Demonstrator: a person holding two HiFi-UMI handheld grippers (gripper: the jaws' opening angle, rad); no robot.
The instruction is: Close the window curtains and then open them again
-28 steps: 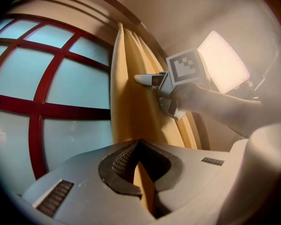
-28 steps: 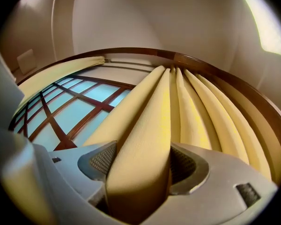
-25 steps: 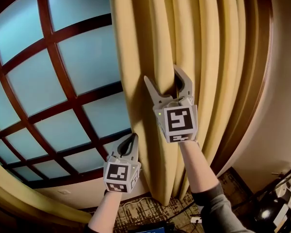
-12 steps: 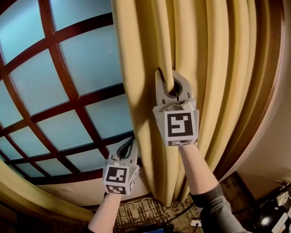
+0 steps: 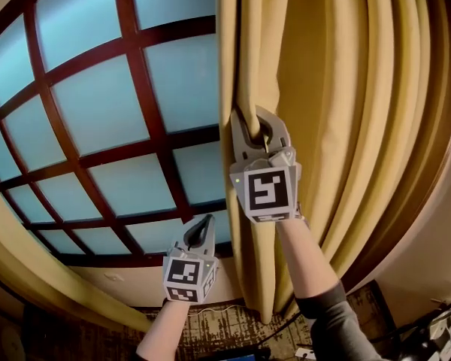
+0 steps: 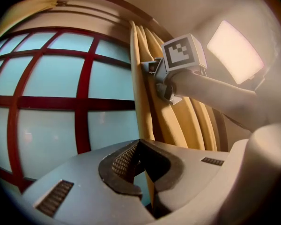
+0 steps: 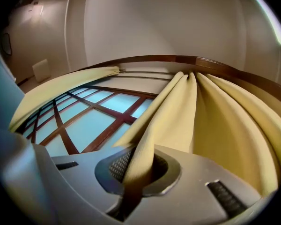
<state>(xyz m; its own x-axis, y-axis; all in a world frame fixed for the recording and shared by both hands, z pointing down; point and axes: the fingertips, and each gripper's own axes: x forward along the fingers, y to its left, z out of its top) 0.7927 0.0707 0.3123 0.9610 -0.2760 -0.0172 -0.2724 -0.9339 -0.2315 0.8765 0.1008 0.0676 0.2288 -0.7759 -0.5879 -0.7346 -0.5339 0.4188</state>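
The yellow right curtain [image 5: 346, 89] hangs gathered in folds beside the wood-barred window [image 5: 98, 89]. My right gripper [image 5: 252, 119] points up at its left edge and is shut on a fold of that curtain; in the right gripper view the cloth [image 7: 215, 125] runs down between the closed jaws of the right gripper [image 7: 136, 165]. Lower and to the left, my left gripper [image 5: 206, 222] is shut with nothing in it, in front of the window's lower panes. The left gripper view shows the left gripper [image 6: 139, 146] closed and the right gripper [image 6: 147, 67] on the curtain [image 6: 143, 107].
The left curtain [image 5: 52, 277] is drawn aside along the window's lower left rim. A dark wooden frame [image 5: 428, 149] borders the window on the right. Patterned carpet [image 5: 218, 329] and cables with plugs [image 5: 443, 326] lie on the floor below.
The right gripper's jaws, open around the curtain fold a second ago, have shut on it. The pinched edge now lies closer to the window's vertical bar. The left gripper stays shut.
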